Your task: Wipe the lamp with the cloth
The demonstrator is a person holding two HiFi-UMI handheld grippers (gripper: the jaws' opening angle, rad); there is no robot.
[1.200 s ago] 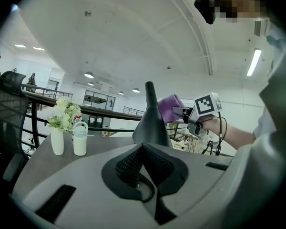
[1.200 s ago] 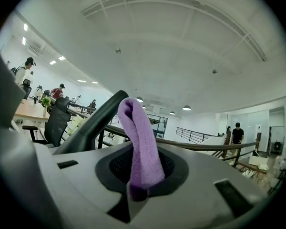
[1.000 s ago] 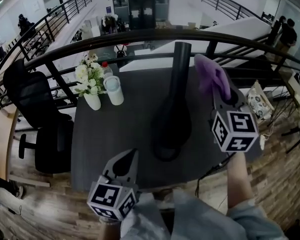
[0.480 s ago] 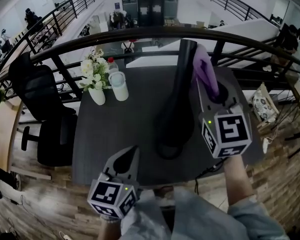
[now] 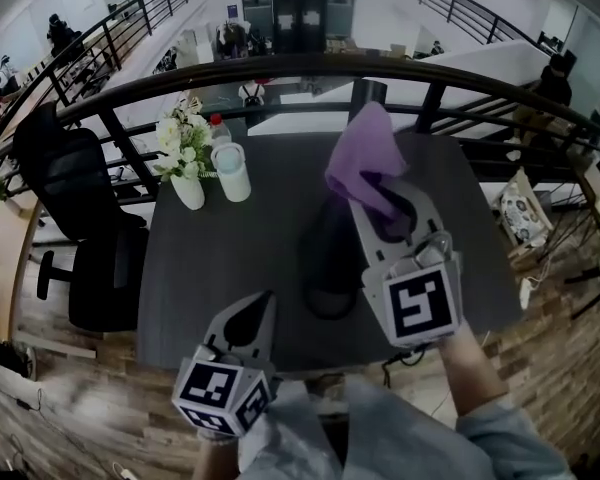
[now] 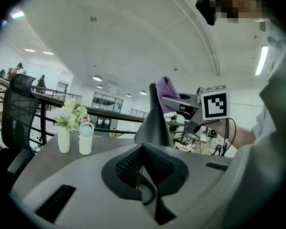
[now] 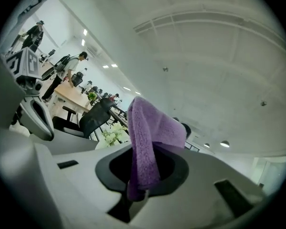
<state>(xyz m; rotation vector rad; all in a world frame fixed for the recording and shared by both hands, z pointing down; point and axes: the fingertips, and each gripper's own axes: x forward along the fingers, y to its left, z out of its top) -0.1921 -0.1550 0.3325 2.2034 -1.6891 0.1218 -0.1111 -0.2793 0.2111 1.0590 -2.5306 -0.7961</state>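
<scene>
A tall black lamp point(image 5: 330, 258) stands on the dark table point(image 5: 230, 268); its narrow top point(image 5: 368, 92) reaches toward the railing. My right gripper point(image 5: 376, 196) is shut on a purple cloth point(image 5: 368, 160) and holds it against the lamp's neck, hiding the middle of the neck. In the right gripper view the cloth point(image 7: 150, 137) drapes over the jaws and the lamp's top point(image 7: 185, 128) peeks out behind it. My left gripper point(image 5: 254, 310) hangs shut and empty over the table's near edge, left of the lamp base. The left gripper view shows the lamp point(image 6: 155, 123) with the cloth point(image 6: 168, 88) beside it.
A white vase of flowers point(image 5: 183, 163) and a white bottle point(image 5: 230, 173) stand at the table's far left. A black office chair point(image 5: 80, 228) is left of the table. A dark railing point(image 5: 280, 68) curves behind it.
My right gripper has carried the cloth leftward and nearer, from the right side of the lamp's neck to across it. The left gripper has stayed in place.
</scene>
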